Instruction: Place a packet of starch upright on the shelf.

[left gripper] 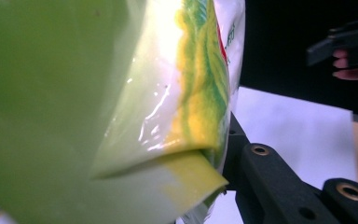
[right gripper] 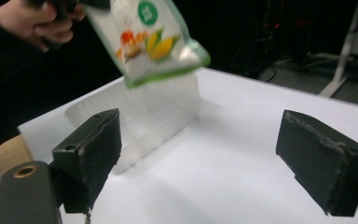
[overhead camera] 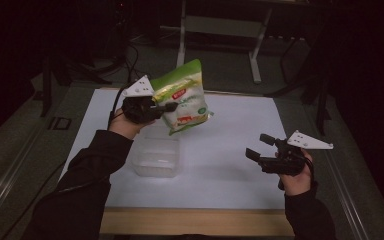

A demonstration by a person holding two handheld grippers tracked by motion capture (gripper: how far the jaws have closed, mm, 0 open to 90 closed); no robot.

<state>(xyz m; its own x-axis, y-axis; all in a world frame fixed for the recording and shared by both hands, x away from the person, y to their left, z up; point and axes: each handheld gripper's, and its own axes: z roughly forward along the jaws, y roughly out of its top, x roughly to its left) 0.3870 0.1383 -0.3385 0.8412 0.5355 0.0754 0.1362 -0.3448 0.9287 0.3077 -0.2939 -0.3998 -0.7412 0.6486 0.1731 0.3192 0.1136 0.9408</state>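
Note:
A green and white snack bag (overhead camera: 182, 97) printed with corn hangs tilted in the air over the back left of the white table top (overhead camera: 230, 170). My left gripper (overhead camera: 171, 106) is shut on its side, and the bag's glossy film (left gripper: 168, 93) is pressed close to the lens in the left gripper view. Below it a clear plastic container (overhead camera: 156, 157) stands open on the table. My right gripper (overhead camera: 256, 147) hovers low at the right, open, with nothing between its jaws (right gripper: 200, 154). In the right gripper view it faces the container (right gripper: 144, 112) and the bag (right gripper: 149, 37).
A wooden strip (overhead camera: 195, 222) runs along the table's front edge. Beyond the far edge a metal stand (overhead camera: 220, 25) rises from the dark floor. Bare white surface lies between the container and my right gripper.

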